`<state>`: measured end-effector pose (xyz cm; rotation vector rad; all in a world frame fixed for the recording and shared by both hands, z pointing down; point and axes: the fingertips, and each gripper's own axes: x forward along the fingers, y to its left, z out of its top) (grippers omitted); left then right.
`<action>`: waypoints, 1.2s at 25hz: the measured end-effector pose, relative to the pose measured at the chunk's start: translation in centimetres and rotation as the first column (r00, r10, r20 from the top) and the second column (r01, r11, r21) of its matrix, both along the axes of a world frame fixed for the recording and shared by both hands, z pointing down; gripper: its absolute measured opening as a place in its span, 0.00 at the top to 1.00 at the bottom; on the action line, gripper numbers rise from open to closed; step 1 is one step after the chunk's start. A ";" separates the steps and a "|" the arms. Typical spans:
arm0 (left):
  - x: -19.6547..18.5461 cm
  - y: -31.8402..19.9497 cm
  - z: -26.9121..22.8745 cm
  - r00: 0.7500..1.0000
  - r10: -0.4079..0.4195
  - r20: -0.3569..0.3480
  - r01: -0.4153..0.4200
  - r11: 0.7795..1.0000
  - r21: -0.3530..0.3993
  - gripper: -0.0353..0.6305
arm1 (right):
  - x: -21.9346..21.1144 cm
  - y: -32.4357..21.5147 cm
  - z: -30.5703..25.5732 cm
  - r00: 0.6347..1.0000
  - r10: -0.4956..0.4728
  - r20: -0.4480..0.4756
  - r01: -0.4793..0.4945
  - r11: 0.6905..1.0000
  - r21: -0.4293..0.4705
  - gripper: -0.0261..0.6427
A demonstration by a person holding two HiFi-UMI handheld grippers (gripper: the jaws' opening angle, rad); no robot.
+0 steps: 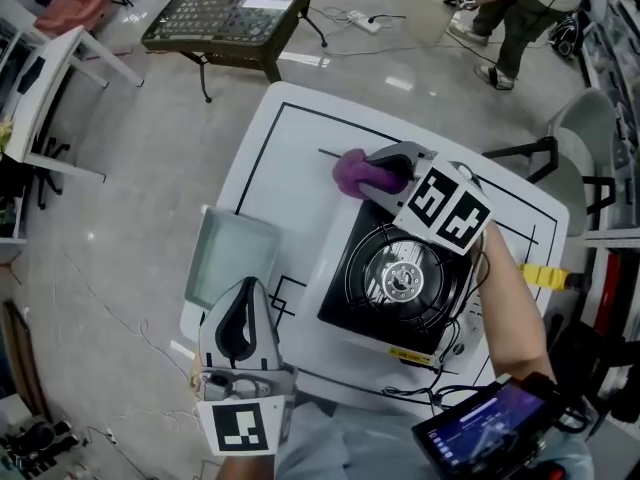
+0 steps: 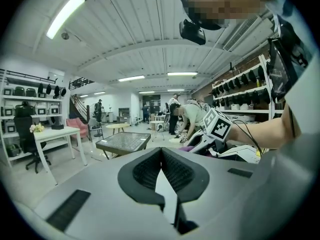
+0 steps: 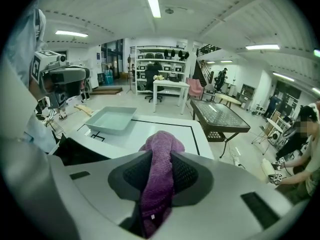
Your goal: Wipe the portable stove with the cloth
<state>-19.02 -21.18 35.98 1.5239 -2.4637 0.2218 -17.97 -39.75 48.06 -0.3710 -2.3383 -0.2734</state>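
The portable stove (image 1: 400,280), a white body with a black top and a round burner, sits on the white table (image 1: 290,158). My right gripper (image 1: 378,174) hangs over the stove's far left corner, shut on a purple cloth (image 1: 352,172) that bulges out past its tips. In the right gripper view the cloth (image 3: 160,169) runs between the pads of that gripper (image 3: 161,156) and folds over in front. My left gripper (image 1: 243,290) is at the table's near left edge, apart from the stove. Its pads (image 2: 142,171) meet at the tips of the gripper (image 2: 161,151) with nothing between them.
A pale shallow tray (image 1: 230,258) lies on the table left of the stove, just ahead of my left gripper. A dark glass-top table (image 1: 235,8) stands beyond, with a person (image 1: 520,8) bending at the far right. A yellow object (image 1: 545,276) sits right of the stove.
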 end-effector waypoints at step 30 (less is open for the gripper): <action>9.8 -6.1 -2.4 0.968 0.244 0.055 -0.246 0.969 0.028 0.92 | 17.4 -5.1 0.6 0.962 0.234 -0.141 -0.232 0.972 0.035 0.80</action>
